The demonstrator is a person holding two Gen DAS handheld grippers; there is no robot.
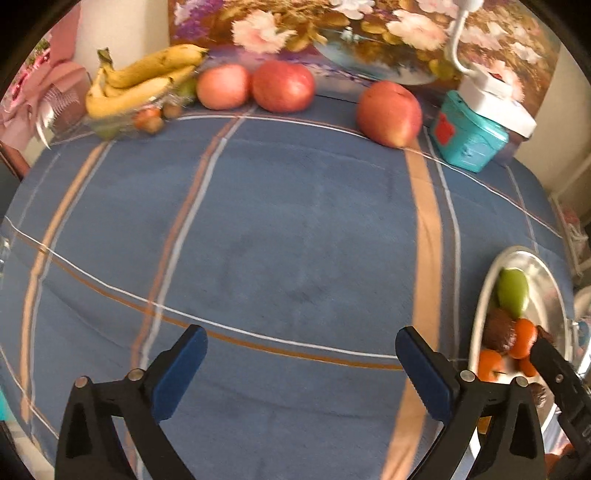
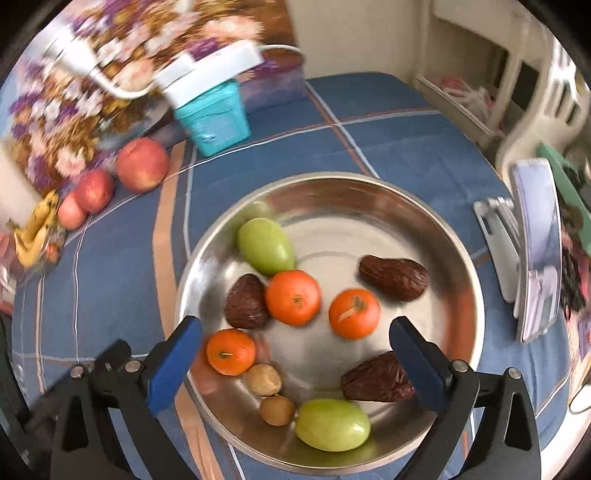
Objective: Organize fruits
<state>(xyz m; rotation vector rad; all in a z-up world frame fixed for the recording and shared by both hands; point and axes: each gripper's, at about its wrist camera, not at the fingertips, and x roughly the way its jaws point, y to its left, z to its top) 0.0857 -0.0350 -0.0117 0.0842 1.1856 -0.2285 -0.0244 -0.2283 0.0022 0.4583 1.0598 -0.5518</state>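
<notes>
My right gripper (image 2: 295, 365) is open and empty, hovering over a steel bowl (image 2: 461, 258). The bowl holds three oranges (image 2: 293, 297), two green fruits (image 2: 266, 245), three brown dates (image 2: 393, 277) and two small brown fruits (image 2: 264, 379). My left gripper (image 1: 301, 373) is open and empty above the blue checked tablecloth (image 1: 295, 221). The bowl's rim (image 1: 484, 291) shows at the right edge of the left wrist view. Three red apples (image 1: 388, 112) lie at the table's far side. Bananas (image 1: 144, 79) rest on a glass dish (image 1: 110, 125) at the far left.
A teal box (image 1: 467, 138) with a white device on top stands at the far right beside a floral picture (image 1: 369, 33). A phone on a stand (image 2: 535, 243) is right of the bowl. A white chair (image 2: 546, 110) stands beyond the table edge.
</notes>
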